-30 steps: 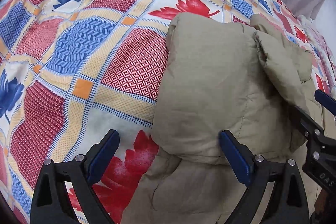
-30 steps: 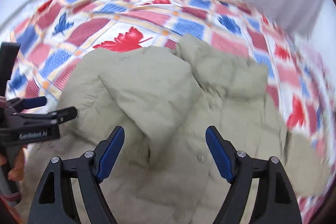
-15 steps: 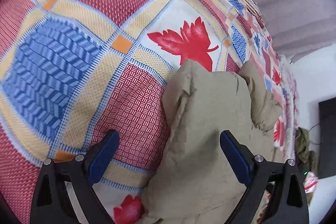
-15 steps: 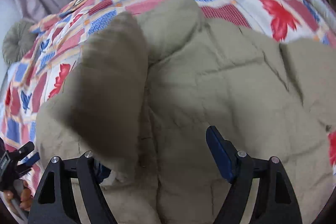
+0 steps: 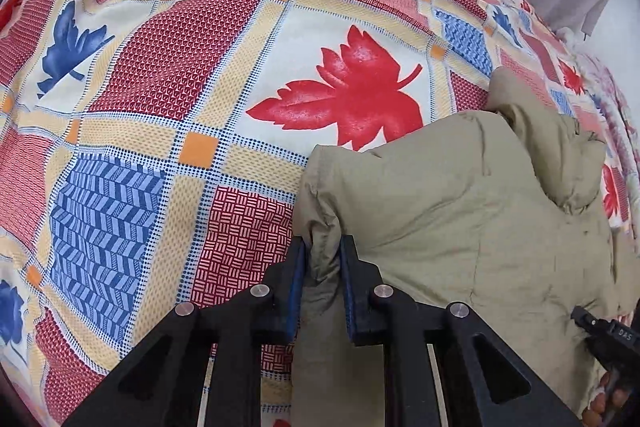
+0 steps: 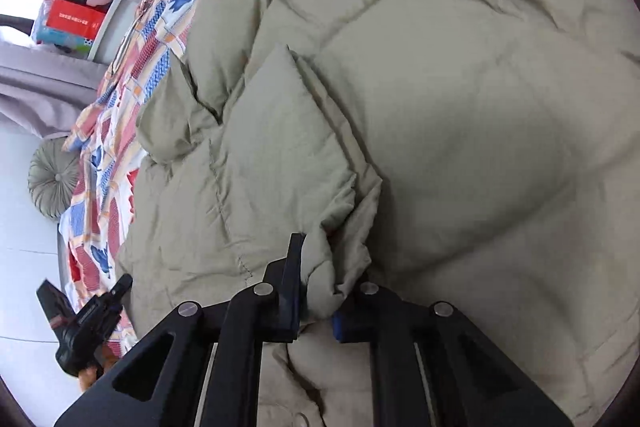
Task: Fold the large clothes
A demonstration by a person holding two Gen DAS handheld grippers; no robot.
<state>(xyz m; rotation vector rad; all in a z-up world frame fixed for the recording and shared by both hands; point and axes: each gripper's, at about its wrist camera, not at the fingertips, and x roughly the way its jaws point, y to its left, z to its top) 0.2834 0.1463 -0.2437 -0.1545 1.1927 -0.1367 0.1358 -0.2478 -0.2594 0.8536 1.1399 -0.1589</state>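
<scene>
A bulky khaki padded jacket (image 5: 460,211) lies partly folded on the bed. My left gripper (image 5: 323,259) is closing on the jacket's left edge, and a pinch of khaki cloth is pressed between its blue pads. In the right wrist view the jacket (image 6: 440,107) fills most of the picture. My right gripper (image 6: 320,279) is closing on a bunched fold of it, and the cloth hides the right fingertip. The black body of the right tool (image 5: 600,331) shows at the lower right of the left wrist view. The left tool's body (image 6: 88,319) shows at the lower left of the right wrist view.
A bedspread (image 5: 160,67) with red and blue leaves and checks covers the bed under the jacket. A round grey cushion (image 6: 54,177) lies at the bed's far end. Coloured boxes (image 6: 76,15) sit on a shelf beside grey curtains (image 6: 52,83).
Both grippers stood open and are now closed on khaki cloth. The left one moved to the jacket's left edge. The right one rolled and came down onto a fold.
</scene>
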